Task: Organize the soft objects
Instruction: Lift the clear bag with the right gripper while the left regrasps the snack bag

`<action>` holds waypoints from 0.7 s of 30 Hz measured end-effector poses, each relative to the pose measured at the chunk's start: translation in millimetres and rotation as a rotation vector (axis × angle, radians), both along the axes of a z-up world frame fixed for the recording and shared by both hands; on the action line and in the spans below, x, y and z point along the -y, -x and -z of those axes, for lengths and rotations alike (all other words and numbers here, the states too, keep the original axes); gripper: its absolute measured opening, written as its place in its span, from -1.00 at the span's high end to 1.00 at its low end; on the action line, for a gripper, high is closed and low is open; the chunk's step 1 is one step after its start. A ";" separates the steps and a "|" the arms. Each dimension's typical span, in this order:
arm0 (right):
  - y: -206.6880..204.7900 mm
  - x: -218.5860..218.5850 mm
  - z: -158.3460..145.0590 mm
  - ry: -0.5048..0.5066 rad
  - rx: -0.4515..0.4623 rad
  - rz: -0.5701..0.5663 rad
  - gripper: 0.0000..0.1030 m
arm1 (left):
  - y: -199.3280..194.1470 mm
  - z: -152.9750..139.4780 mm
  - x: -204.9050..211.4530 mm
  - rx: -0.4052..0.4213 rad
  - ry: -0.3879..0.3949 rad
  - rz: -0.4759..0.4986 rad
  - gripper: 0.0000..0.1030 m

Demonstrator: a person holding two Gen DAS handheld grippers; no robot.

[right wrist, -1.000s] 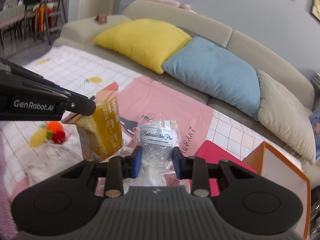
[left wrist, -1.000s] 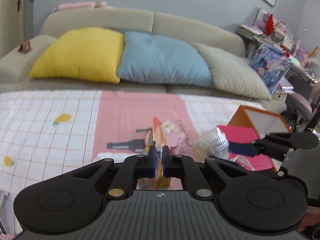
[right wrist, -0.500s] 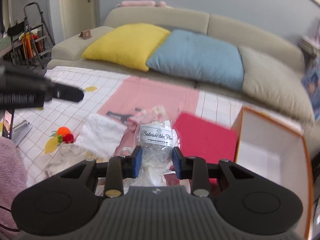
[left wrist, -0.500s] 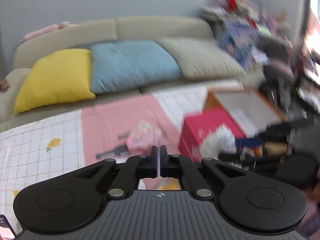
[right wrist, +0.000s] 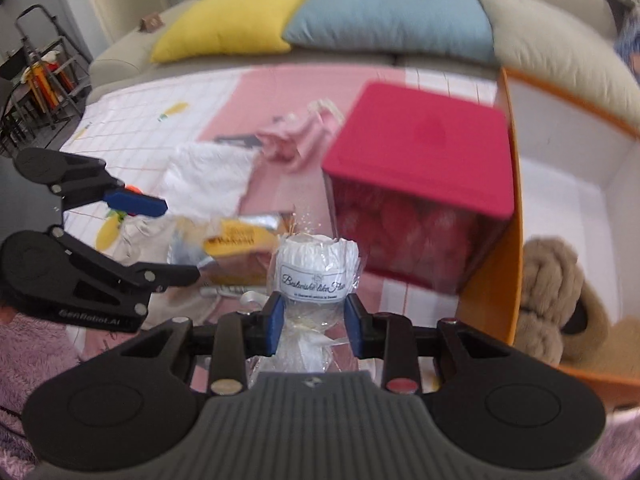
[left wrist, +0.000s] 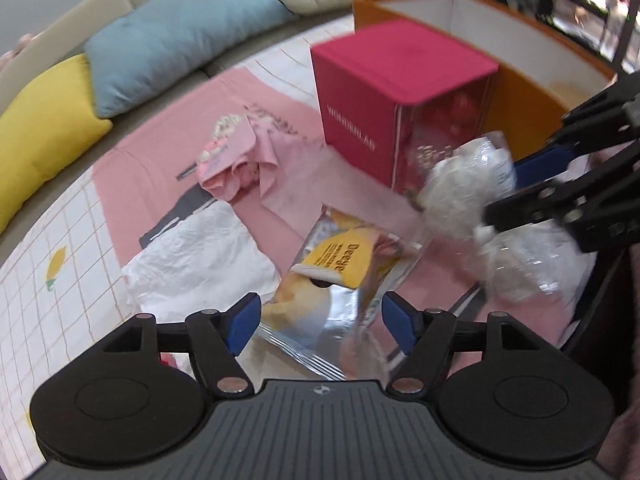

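- The left hand-held gripper is opening, its blue pads wide apart and clear of the yellow-and-silver snack packet lying between them on the pink cloth.
- The right hand-held gripper pinches a clear-wrapped white bundle with a printed label.
- Beyond stand a red box and an open orange box beside it.
- A crumpled pink garment and a white cloth lie near the packet.

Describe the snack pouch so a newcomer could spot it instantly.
Start at the magenta box on the pink cloth. In front of it lies the snack pouch, between the opening left claw's fingers. It alone is silver foil with a yellow label.
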State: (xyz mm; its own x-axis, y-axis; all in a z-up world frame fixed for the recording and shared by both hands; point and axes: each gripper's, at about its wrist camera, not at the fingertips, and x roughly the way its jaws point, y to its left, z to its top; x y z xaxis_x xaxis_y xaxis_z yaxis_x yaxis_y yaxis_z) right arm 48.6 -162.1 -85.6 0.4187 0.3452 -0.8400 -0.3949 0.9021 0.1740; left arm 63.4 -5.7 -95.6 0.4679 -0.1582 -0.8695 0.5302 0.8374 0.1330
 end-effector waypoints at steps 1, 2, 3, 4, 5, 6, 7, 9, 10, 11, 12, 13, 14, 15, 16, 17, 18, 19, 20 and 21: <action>-0.6 1.3 2.8 -0.003 -0.013 0.007 0.38 | -3.7 3.2 -1.1 -0.006 -0.006 0.009 -0.59; -0.9 2.3 5.3 -0.003 -0.020 0.012 0.38 | -7.9 5.5 -1.6 -0.015 -0.008 0.018 -0.61; -0.5 2.5 7.2 -0.003 -0.025 0.015 0.38 | -10.2 8.1 -1.4 -0.029 -0.001 0.030 -0.63; -0.5 2.6 8.7 -0.002 -0.030 0.017 0.38 | -12.2 10.9 -0.6 -0.046 0.005 0.045 -0.64; -1.3 2.1 10.4 -0.001 -0.036 0.019 0.38 | -14.9 14.3 0.8 -0.061 0.002 0.056 -0.64; -1.6 1.9 11.3 0.001 -0.040 0.020 0.38 | -18.0 18.4 2.1 -0.074 -0.010 0.062 -0.64; -1.8 1.6 12.3 0.002 -0.043 0.020 0.38 | -20.4 22.6 3.8 -0.087 -0.025 0.065 -0.64; -3.4 0.8 14.1 0.006 -0.048 0.020 0.38 | -22.8 28.7 5.9 -0.098 -0.034 0.060 -0.60; -3.5 0.4 14.8 0.008 -0.050 0.019 0.38 | -23.6 30.7 6.3 -0.100 -0.031 0.054 -0.55; -3.8 0.0 15.5 0.010 -0.052 0.018 0.38 | -25.9 33.1 6.0 -0.108 -0.023 0.042 -0.52; -4.0 -0.1 16.3 0.012 -0.055 0.017 0.38 | -27.4 34.5 5.8 -0.118 -0.015 0.026 -0.46; -4.1 -0.3 16.8 0.013 -0.057 0.016 0.38 | -27.8 35.4 5.7 -0.120 -0.011 0.011 -0.37; -4.4 0.1 17.4 0.014 -0.057 0.014 0.38 | -27.4 35.5 5.4 -0.120 0.000 0.002 -0.30; -4.2 0.4 17.6 0.014 -0.057 0.014 0.38 | -26.5 35.0 5.1 -0.123 0.015 -0.004 -0.11; -4.4 0.6 18.0 0.014 -0.058 0.014 0.38 | -25.6 34.2 5.2 -0.121 0.026 -0.012 -0.03; -4.2 1.0 18.0 0.014 -0.058 0.015 0.38 | -23.7 33.2 5.5 -0.113 0.026 -0.022 0.01; -4.2 1.1 17.7 0.013 -0.058 0.015 0.38 | -22.2 32.1 5.6 -0.106 0.029 -0.030 0.08; -4.2 1.4 17.6 0.012 -0.057 0.015 0.38 | -20.6 30.0 5.5 -0.099 0.037 -0.040 0.13; -3.7 1.5 17.3 0.011 -0.056 0.015 0.38 | -19.3 28.0 4.9 -0.094 0.050 -0.053 0.14; -3.4 2.1 16.8 0.010 -0.056 0.015 0.38 | -17.0 24.4 3.9 -0.087 0.063 -0.070 0.16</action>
State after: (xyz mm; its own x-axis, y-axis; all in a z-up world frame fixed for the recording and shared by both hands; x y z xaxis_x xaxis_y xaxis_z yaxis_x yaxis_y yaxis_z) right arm 52.0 -164.2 -102.4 0.3759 0.3310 -0.8655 -0.3711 0.9096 0.1867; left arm 80.4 -9.5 -120.0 0.4029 -0.1831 -0.8967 0.4771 0.8781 0.0350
